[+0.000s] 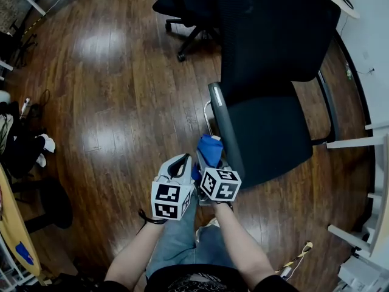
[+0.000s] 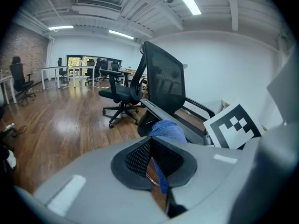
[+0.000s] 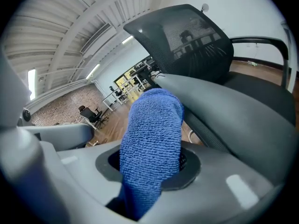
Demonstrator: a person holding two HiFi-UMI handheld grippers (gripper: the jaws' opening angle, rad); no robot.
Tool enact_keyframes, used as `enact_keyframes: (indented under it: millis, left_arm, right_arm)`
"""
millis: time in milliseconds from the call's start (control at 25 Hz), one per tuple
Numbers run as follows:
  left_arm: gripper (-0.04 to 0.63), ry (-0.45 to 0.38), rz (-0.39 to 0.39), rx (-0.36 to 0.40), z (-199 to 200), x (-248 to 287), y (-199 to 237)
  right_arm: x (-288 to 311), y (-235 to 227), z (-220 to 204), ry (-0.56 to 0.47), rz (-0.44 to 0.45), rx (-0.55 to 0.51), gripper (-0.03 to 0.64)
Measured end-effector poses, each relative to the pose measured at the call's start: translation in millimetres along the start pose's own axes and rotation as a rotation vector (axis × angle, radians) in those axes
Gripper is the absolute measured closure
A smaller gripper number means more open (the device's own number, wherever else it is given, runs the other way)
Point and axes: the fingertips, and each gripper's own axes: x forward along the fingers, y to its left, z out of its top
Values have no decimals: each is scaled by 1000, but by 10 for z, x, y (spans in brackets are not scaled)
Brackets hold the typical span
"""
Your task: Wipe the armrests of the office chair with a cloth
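The black office chair (image 1: 273, 132) stands right in front of me. Its near armrest (image 1: 223, 123) runs toward me, and the far armrest (image 1: 328, 105) is on the other side of the seat. My right gripper (image 1: 209, 159) is shut on a blue cloth (image 1: 210, 148) at the front end of the near armrest (image 3: 224, 111). The cloth (image 3: 152, 134) bulges out past the jaws. My left gripper (image 1: 181, 161) hangs close beside it on the left, jaws together. A thin strip of the cloth (image 2: 167, 129) shows in its slit; I cannot tell whether it is pinched.
A second black chair (image 1: 182, 11) stands behind on the wood floor. White desk legs (image 1: 364, 142) are at the right. Bags and shoes (image 1: 24, 151) lie at the left, and a cable (image 1: 298, 254) lies near my right leg.
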Motion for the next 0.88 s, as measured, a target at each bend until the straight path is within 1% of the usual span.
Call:
enact_keyframes:
  millis: [240, 440, 880]
  left_arm:
    - [591, -20, 13, -3, -212, -161, -156]
    - [591, -37, 26, -3, -429, -311, -428]
    - [591, -45, 51, -27, -1078, -614, -975]
  right_arm:
    - [-254, -28, -245, -2, 18, -25, 483]
    - [-530, -103, -491, 5, 42, -52, 483]
    - [-976, -381, -921, 9, 94, -100, 483]
